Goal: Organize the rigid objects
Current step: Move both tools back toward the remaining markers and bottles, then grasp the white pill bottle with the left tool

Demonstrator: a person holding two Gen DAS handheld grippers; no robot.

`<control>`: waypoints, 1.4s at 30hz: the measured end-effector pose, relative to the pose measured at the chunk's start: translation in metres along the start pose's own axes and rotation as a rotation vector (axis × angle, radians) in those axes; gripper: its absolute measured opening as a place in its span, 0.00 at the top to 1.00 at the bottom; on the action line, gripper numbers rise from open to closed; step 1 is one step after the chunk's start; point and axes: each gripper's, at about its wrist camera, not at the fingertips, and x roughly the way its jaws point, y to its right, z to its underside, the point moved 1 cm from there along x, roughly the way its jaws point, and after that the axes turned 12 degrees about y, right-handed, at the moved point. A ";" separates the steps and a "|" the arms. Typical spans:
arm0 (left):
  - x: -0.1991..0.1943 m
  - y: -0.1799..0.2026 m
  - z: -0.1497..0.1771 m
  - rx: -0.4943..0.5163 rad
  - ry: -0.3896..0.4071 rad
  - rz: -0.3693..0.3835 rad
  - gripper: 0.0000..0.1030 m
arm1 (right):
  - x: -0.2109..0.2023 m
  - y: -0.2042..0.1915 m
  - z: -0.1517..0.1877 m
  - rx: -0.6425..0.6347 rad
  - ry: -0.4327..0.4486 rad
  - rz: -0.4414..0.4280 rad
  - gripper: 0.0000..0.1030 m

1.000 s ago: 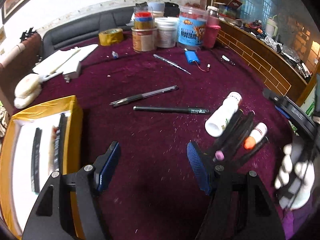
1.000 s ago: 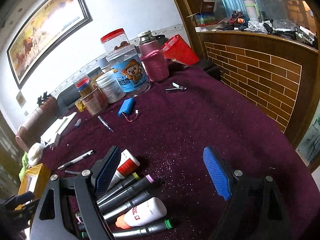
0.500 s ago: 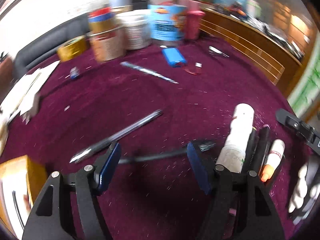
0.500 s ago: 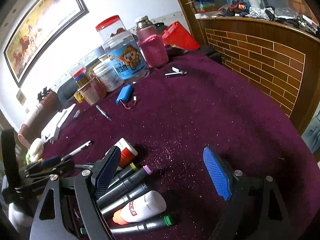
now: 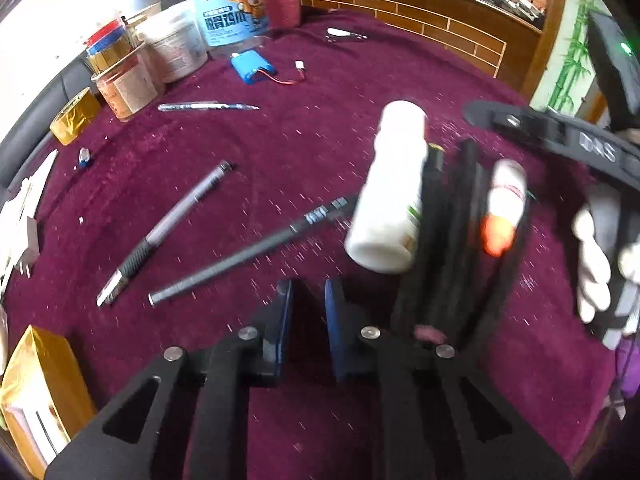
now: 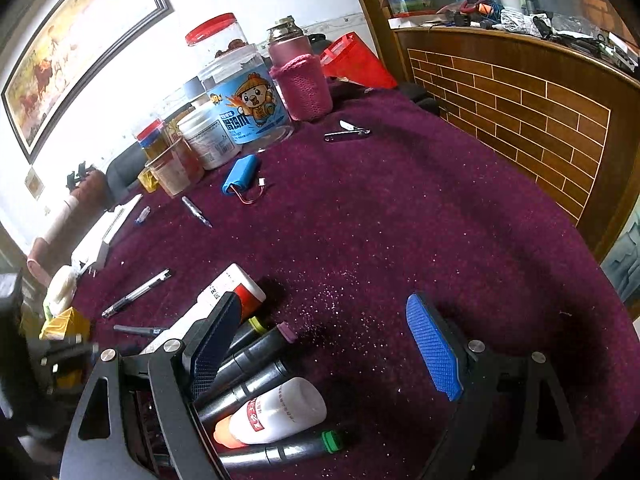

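Note:
On the maroon cloth, a black pen (image 5: 248, 256) and a clear grey pen (image 5: 172, 224) lie just ahead and left of my left gripper (image 5: 308, 292). Its jaws are closing, almost together, with nothing between them. To its right is a pile: a white bottle (image 5: 390, 200), black markers (image 5: 460, 240) and a small orange-capped bottle (image 5: 502, 208). My right gripper (image 6: 322, 304) is open and empty. Its left finger hangs over the same markers (image 6: 248, 356), beside the orange-capped bottle (image 6: 280, 408) and the red-labelled white bottle (image 6: 236, 288).
A gold box (image 5: 36, 392) holding pens sits at the near left. Jars (image 5: 232, 8), a blue battery pack (image 5: 254, 68), a silver pen (image 5: 208, 107) and a tape roll (image 5: 74, 122) stand further back. A pocket tool (image 6: 346, 133) lies by the brick-patterned ledge (image 6: 520, 112).
My left gripper moved forward toward the pens and rolled, and its jaws went from wide apart to nearly together. The gold box slid to the view's corner. The right gripper stayed put.

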 end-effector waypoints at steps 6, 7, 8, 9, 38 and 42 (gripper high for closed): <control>-0.019 0.011 0.009 -0.006 0.008 0.000 0.84 | 0.002 0.002 0.001 0.007 -0.007 0.006 0.22; -0.022 0.009 0.005 -0.013 0.034 -0.009 0.79 | 0.002 0.002 0.001 0.009 -0.007 0.006 0.22; -0.026 0.003 0.000 -0.020 0.066 -0.029 0.61 | 0.002 0.002 0.001 0.008 -0.008 0.007 0.22; -0.029 -0.001 -0.004 -0.027 0.089 -0.052 0.45 | 0.002 0.002 0.001 0.007 -0.010 0.009 0.22; 0.008 0.037 -0.033 -0.069 0.087 0.060 0.70 | 0.011 0.014 0.001 0.068 -0.050 0.016 0.22; -0.005 0.026 -0.017 -0.051 0.075 -0.021 0.70 | 0.011 0.019 0.001 0.095 -0.050 0.014 0.22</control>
